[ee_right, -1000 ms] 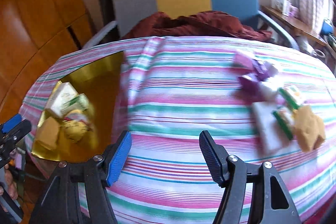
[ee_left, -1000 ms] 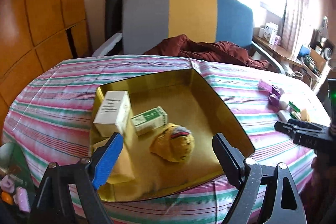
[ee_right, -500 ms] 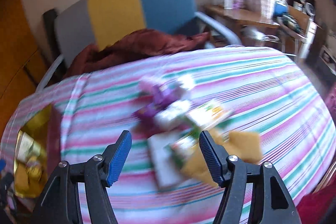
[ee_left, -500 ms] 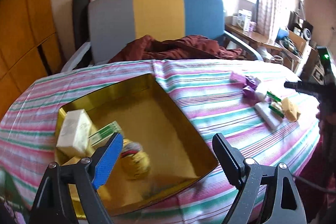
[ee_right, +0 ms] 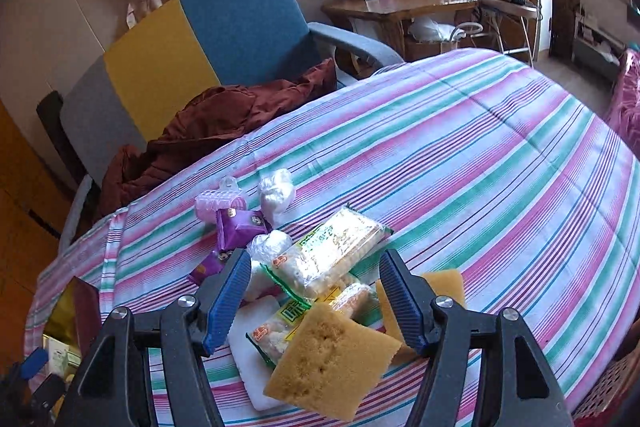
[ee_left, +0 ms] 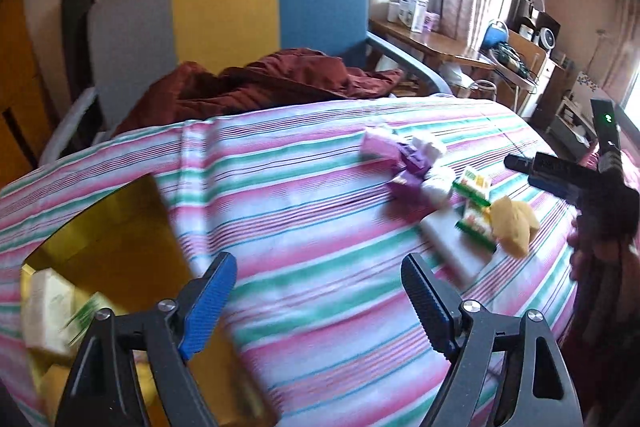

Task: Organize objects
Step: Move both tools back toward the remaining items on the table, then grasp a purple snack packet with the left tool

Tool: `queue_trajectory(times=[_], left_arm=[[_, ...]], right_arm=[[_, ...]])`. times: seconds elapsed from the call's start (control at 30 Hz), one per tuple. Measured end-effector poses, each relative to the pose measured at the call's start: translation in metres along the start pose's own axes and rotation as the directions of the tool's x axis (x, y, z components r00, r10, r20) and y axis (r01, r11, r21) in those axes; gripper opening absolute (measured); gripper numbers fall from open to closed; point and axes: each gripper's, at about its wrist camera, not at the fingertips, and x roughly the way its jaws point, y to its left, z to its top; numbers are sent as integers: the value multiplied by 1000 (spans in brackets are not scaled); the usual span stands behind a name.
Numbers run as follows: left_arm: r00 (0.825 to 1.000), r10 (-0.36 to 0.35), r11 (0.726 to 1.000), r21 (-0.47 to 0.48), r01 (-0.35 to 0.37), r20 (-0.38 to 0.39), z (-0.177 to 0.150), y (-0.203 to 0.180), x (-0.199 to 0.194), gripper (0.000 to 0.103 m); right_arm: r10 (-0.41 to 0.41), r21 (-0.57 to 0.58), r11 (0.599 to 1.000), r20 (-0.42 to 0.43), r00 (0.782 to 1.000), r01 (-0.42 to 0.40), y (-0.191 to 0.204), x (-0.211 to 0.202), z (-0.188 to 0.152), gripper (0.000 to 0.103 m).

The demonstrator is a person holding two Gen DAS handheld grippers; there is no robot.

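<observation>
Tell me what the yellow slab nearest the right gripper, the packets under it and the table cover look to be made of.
Yellow slab: looks like sponge foam, matte, with a pitted, porous face.
Snack packets: clear glossy plastic film, since the contents show through and it glints.
Table cover: probably woven cloth, matte and striped, with creases.
The right gripper is open above the pile.

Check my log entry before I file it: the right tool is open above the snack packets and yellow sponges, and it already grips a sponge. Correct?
Not quite. In the right wrist view the right tool is open above the snack packets and yellow sponges, but it grips nothing; its fingers stand apart, touching no sponge.
</observation>
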Motion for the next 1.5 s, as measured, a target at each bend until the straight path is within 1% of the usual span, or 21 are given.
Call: queue_trajectory(times=[0.03,0.1,0.17,0.27,0.37,0.5,0.57,0.7,0.83,0.9,0.93,0.97,1.0,1.03,1.1,1.17,1.23,1.33,1.5], left_arm=[[1000,-6,1000,6,6,-10,5,-6,9,80],[999,-23,1000,16,24,-33,14,-15,26,71],[997,-40,999,24,41,-60,23,-24,46,68],[995,-40,998,34,43,-88,34,-35,74,67],[990,-56,998,20,59,-132,45,-42,105,63],[982,-73,997,12,76,-172,54,-50,135,59],[979,-81,996,19,86,-186,59,-57,150,59],[977,-92,993,54,104,-190,67,-71,168,59],[972,-97,988,95,120,-212,69,-86,189,60],[969,-109,987,92,132,-221,70,-88,198,61],[966,-102,988,90,127,-238,68,-89,204,59],[965,-90,989,94,116,-246,67,-88,208,52],[971,-75,989,111,102,-227,64,-87,206,44],[975,-60,988,130,89,-212,62,-87,203,43],[974,-79,989,102,103,-214,56,-80,196,42],[974,-79,993,71,96,-212,48,-71,187,42],[976,-79,994,62,94,-203,36,-64,178,42],[983,-62,996,51,72,-175,16,-57,161,43],[986,-48,999,17,51,-159,-5,-48,145,42]], right_arm=[[10,5,1000,-5,1000,-10,0,1,0,68],[27,9,1000,-6,1000,-27,-1,0,0,68],[46,10,999,-9,999,-46,-1,0,0,68],[70,12,997,-15,997,-70,-1,-1,0,68],[85,17,996,-28,996,-85,-2,2,0,68],[102,22,995,-46,994,-101,-2,6,0,68],[110,20,994,-55,992,-109,-1,8,0,68],[119,13,993,-71,990,-118,1,11,-1,68],[129,19,992,-77,989,-128,1,12,-1,68],[132,25,991,-76,988,-130,0,12,-1,68],[132,27,991,-77,988,-131,0,12,-1,68],[133,29,991,-78,988,-131,-1,12,-1,68],[133,31,991,-79,988,-131,-1,13,-1,68],[133,33,991,-78,988,-130,-2,12,-1,68],[132,35,991,-75,988,-130,-2,12,-1,68],[130,35,991,-76,989,-128,-2,12,-1,68],[128,35,991,-75,989,-126,-2,12,-1,68],[121,39,992,-72,990,-118,-3,11,-2,68],[105,56,993,-72,992,-101,-8,12,-1,68]])
